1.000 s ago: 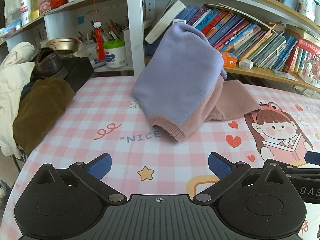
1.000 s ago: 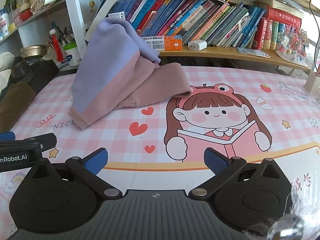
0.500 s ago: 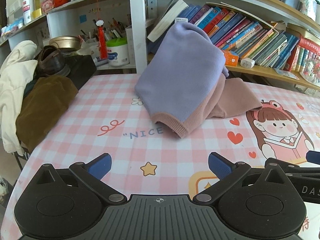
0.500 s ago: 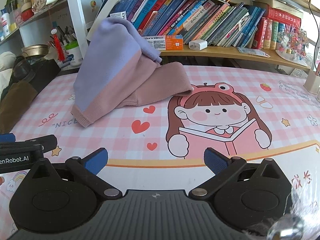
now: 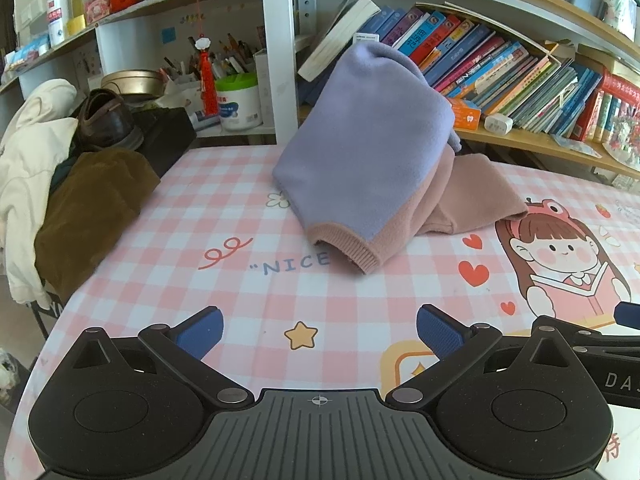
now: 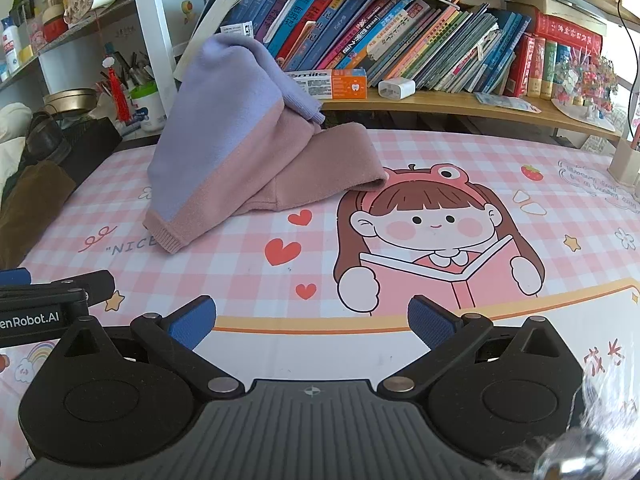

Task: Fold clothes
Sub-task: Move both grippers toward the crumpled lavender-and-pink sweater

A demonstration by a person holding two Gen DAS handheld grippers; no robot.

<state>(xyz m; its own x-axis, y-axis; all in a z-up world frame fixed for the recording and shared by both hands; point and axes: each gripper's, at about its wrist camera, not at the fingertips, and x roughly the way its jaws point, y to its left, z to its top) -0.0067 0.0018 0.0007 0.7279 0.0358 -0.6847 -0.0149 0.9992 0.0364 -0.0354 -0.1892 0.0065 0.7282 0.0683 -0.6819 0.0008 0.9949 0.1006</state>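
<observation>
The sweater (image 5: 362, 148), lilac above and dusty pink below, is lying in a heap toward the far edge of the table (image 5: 168, 264), its top leaning up against the bookshelf (image 5: 520, 136) behind that edge. Its ribbed pink hem (image 5: 348, 246) is pointing toward the near-left, just beside the printed word "NICE", and a pink part (image 6: 332, 168) is spreading out flat to the right, touching the head of the cartoon girl on the tablecloth.

Against the pictures from a second ago, the garment is looming larger and sitting lower in both views, and the shelf behind it is showing more of itself. The cloth's own folds are looking the same, so we are judging that it is our two tools that are closing in, not the sweater shifting. That puts us in the approach, with no fold begun.

Our left gripper (image 5: 318, 330) is hovering over the near-left part of the table, fingers spread wide and holding nothing; the hem is lying straight ahead of it, still apart. Our right gripper (image 6: 310, 322) is hovering alongside, over the near edge by the cartoon book, equally spread and unloaded.

Off the left edge a brown garment (image 5: 92, 208) and a cream one (image 5: 24, 176) are hanging in a pile, with a shoe (image 5: 106, 122) behind.
</observation>
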